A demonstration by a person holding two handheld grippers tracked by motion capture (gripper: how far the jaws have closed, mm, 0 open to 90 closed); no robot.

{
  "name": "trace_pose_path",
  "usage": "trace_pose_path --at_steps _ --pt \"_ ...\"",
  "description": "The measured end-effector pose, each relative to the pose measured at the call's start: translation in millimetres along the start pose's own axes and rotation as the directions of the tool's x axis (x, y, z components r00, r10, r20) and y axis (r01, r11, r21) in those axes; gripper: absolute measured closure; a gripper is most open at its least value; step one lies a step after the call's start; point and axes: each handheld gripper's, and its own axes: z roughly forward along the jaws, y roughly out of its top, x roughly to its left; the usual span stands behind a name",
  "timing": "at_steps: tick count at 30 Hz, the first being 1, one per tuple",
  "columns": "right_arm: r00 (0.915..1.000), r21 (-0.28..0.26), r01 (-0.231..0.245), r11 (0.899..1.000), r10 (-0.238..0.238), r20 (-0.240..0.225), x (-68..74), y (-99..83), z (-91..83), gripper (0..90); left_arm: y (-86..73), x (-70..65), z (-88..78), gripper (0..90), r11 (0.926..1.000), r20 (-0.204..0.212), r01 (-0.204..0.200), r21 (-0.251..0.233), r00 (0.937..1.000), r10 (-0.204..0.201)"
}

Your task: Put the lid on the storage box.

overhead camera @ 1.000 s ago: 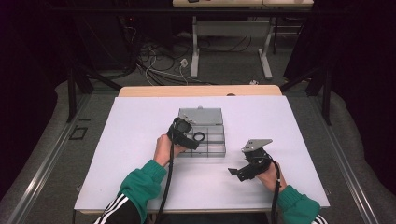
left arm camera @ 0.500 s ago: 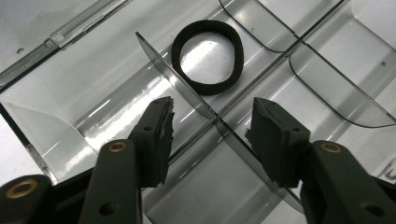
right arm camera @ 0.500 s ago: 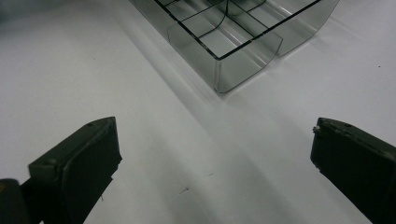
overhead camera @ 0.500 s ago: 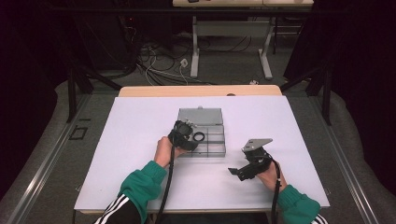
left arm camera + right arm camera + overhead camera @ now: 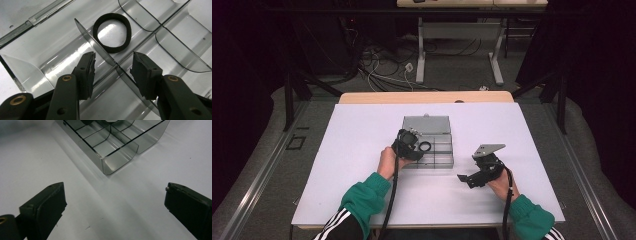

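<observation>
The left gripper (image 5: 113, 67) hangs over the clear compartment box (image 5: 443, 159); its jaws, just narrowed, straddle a divider wall (image 5: 100, 51) without pressing it. The black rubber ring (image 5: 112, 32) lies in the next compartment. The right gripper (image 5: 469, 179) stands wide open, empty, its pad tips cut off.

organiser box (image 5: 110, 147) cut off by the top edge in the right gripper view, black ring (image 5: 425, 147) tiny in the high view
</observation>
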Motion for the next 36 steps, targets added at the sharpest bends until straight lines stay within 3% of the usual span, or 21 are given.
trace_pose_path --at_steps 5,11,17,25,31,36 --pt "1.0 0.0 -0.002 1.0 0.002 0.009 -4.0 3.2 1.6 3.7 -0.1 -0.4 0.0 53.8 1.0 -0.004 -0.008 -0.003 1.0 0.008" --pt "0.9979 -0.013 -0.019 1.0 0.019 0.062 -11.1 8.8 3.8 9.3 -0.3 -0.5 -0.1 53.9 0.9999 -0.004 -0.011 -0.004 0.9999 0.011" --pt "0.9953 -0.037 -0.05 0.998 0.053 0.082 -19.6 14.1 2.3 25.8 -0.6 -1.3 -0.1 54.2 0.9998 -0.006 -0.017 -0.009 0.9998 0.017" --pt "0.996 -0.046 -0.03 0.999 0.033 0.083 -26.1 24.7 8.2 54.5 -0.7 -1.4 -0.4 54.5 0.9997 -0.005 -0.023 -0.008 0.9997 0.023" --pt "0.9939 -0.053 -0.035 0.998 0.041 0.103 -34.8 33.7 17.6 75.9 -0.2 -1.7 -0.3 56.0 0.9997 0.001 -0.024 -0.009 0.9997 0.024" --pt "0.991 -0.046 -0.064 0.997 0.068 0.115 -43.6 39.5 28.6 86.9 -0.2 -1.7 -0.3 56.1 0.9996 0.001 -0.025 -0.009 0.9997 0.025"
